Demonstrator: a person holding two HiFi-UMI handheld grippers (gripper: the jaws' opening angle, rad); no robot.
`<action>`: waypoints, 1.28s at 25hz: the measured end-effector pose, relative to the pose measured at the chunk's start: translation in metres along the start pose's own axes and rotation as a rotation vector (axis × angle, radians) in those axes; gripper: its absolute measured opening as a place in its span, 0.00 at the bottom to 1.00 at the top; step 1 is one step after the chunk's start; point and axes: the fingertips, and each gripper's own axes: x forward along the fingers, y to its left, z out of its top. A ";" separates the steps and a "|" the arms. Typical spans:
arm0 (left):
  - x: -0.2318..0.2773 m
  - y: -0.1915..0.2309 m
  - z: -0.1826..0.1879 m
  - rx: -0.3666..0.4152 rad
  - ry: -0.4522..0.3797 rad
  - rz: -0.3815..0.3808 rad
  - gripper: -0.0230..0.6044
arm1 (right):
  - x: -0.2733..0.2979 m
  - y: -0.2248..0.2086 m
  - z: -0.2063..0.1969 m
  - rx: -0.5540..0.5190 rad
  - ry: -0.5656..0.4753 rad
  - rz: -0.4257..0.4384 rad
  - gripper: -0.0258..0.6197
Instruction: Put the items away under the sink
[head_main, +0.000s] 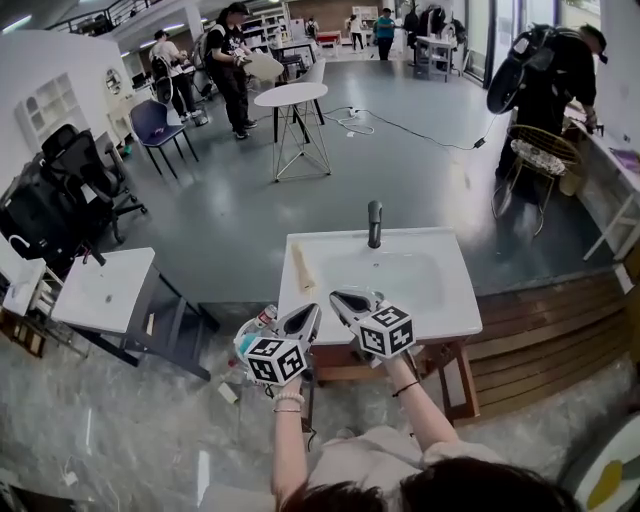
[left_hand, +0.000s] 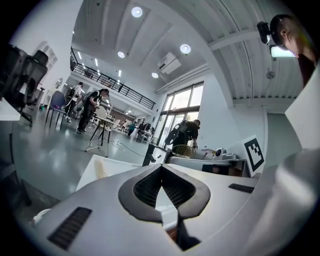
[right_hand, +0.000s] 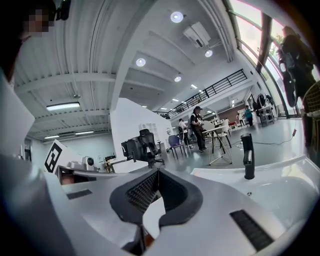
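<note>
The white rectangular sink (head_main: 445, 300) carries a black tap (head_main: 374, 223) upright at the middle of its back rim. A long, pale stick-like item (head_main: 301, 268) lies flat along its left rim. A small bottle-like item (head_main: 265, 318) sits low by its front left corner, partly hidden.

White left claw (head_main: 311, 313) and right claw (head_main: 344, 297), black ribbed pads (left_hand: 144, 188), black-and-white marker cubes (head_main: 275, 360), wristbands (head_main: 288, 398)

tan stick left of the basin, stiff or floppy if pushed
The tan stick looks slim and straight, so probably stiff and light. Lying flat on the glossy sink top, it may slide easily.
</note>
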 end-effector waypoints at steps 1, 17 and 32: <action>0.002 0.004 0.002 -0.002 -0.002 0.004 0.04 | 0.005 -0.002 0.000 -0.004 0.006 0.000 0.07; 0.031 0.094 0.008 -0.104 -0.005 0.177 0.04 | 0.108 -0.045 -0.019 0.036 0.180 0.139 0.07; 0.043 0.144 -0.015 -0.204 0.013 0.292 0.04 | 0.164 -0.077 -0.044 0.083 0.283 0.181 0.08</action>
